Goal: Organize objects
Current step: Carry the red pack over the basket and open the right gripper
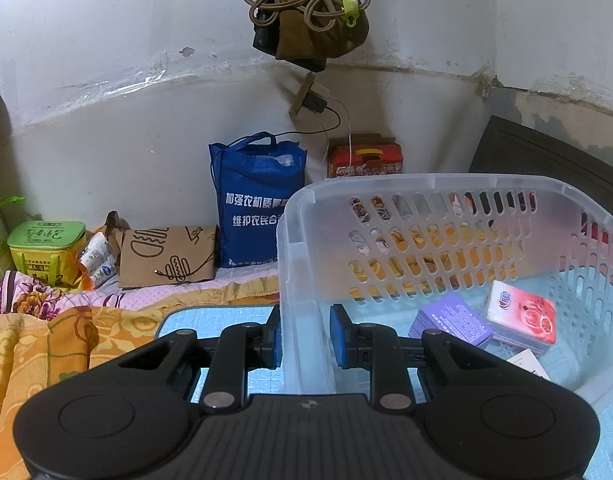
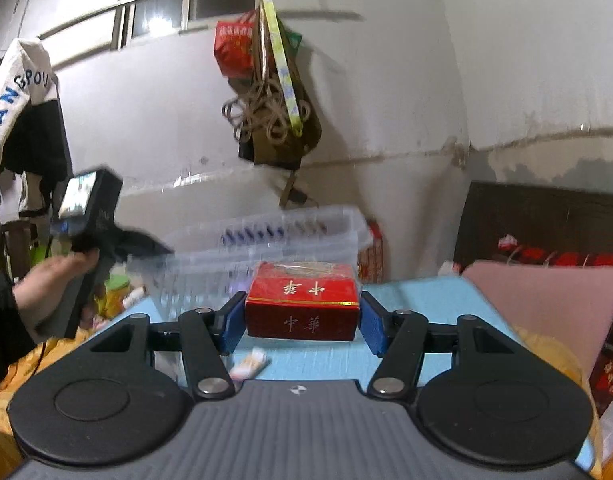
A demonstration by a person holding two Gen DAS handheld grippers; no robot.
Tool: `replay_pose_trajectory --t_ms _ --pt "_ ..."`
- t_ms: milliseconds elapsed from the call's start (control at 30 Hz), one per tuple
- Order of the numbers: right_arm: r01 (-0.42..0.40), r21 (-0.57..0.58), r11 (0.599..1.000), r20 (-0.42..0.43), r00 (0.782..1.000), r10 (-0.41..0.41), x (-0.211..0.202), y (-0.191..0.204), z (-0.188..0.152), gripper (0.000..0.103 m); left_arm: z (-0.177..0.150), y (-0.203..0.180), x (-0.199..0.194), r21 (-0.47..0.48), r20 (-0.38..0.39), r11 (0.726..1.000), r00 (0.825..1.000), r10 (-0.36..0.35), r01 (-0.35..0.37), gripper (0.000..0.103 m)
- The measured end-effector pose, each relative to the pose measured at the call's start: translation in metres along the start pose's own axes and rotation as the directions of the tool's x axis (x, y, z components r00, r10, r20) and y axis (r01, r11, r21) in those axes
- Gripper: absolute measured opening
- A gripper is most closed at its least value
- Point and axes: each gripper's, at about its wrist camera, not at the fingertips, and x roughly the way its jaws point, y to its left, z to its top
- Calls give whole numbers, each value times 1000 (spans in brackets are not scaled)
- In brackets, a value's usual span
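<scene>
The translucent white plastic basket [image 1: 446, 240] with slotted walls is sitting on a pale blue mat [image 1: 226, 320] in the left wrist view, and the left gripper [image 1: 305, 338] is straddling its near-left corner wall, blue-padded jaws standing either side of the plastic, one outside and one inside; whether they are pressing on it I cannot tell. Inside the basket a purple rectangular pack [image 1: 452, 324] and a red-and-white pack [image 1: 522, 316] are lying side by side on the floor, touching, with a white card corner [image 1: 530, 362] just beside them. Past the basket's left edge, a blue fabric tote bag [image 1: 254, 200], a brown printed paper bag [image 1: 166, 258] and a green tin [image 1: 46, 250] are lining the grey wall, and a red carton [image 1: 364, 156] is standing behind the basket. Open room is lying to the left, over an orange patterned bedspread [image 1: 34, 352].

In the right wrist view, the right gripper [image 2: 302, 322] is clamping a red rectangular box with gold characters [image 2: 302, 306] between its jaws, held above the blue mat [image 2: 426, 300]. The basket [image 2: 266, 240], blurred, is standing straight ahead behind the box. The person's left hand [image 2: 54, 284] is gripping the other tool's handle. A small white-and-orange packet [image 2: 248, 364] is lying on the mat below. A pink cushion [image 2: 546, 312] is bordering the right side; a bundle of rope [image 2: 266, 116] is hanging on the wall.
</scene>
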Motion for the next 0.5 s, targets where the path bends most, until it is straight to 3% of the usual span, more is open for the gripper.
replay_pose_trajectory --t_ms 267,333,400,500 --pt "-56 -81 995 54 997 61 31 6 66 61 2 0 1 0 -3 1000 1000 -1 1 28" --pt "-79 -106 991 24 996 82 58 13 82 61 2 1 1 -1 -4 1000 1000 -2 2 28" --pt "-35 -143 989 -31 999 31 93 22 92 61 2 1 1 -5 -8 1000 1000 -4 4 28" --pt "-43 -153 987 -146 989 21 147 27 96 61 2 1 1 -4 -7 1000 1000 -1 1 28"
